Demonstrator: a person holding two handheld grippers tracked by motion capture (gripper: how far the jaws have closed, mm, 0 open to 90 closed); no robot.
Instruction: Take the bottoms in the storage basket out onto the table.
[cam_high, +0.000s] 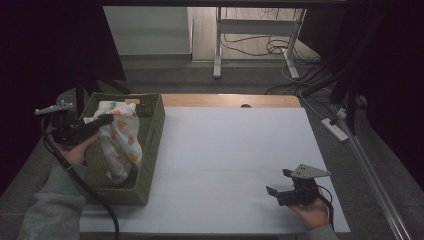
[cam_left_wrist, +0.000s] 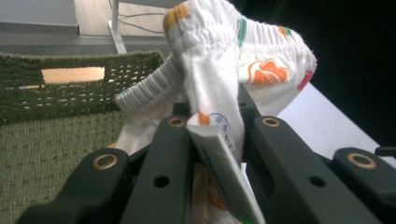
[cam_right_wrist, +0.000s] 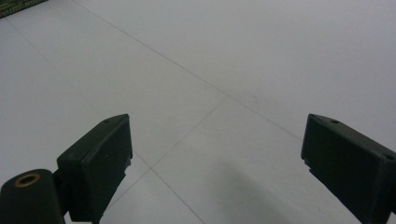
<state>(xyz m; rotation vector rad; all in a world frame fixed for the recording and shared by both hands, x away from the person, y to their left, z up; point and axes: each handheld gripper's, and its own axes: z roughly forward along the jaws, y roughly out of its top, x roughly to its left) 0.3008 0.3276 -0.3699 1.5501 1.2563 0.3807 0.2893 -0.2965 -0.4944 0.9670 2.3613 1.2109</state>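
The left gripper (cam_high: 106, 120), clamped on the patterned white garment (cam_high: 121, 137) above the green basket (cam_high: 152, 142) at the table's left edge, risks snagging its trailing hem on the rim, while the right gripper (cam_high: 279, 183) gapes empty.

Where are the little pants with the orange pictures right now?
In the high view, the little pants hang at the table's left side, pinched in the left gripper above the green basket, with their lower end drooping into it.
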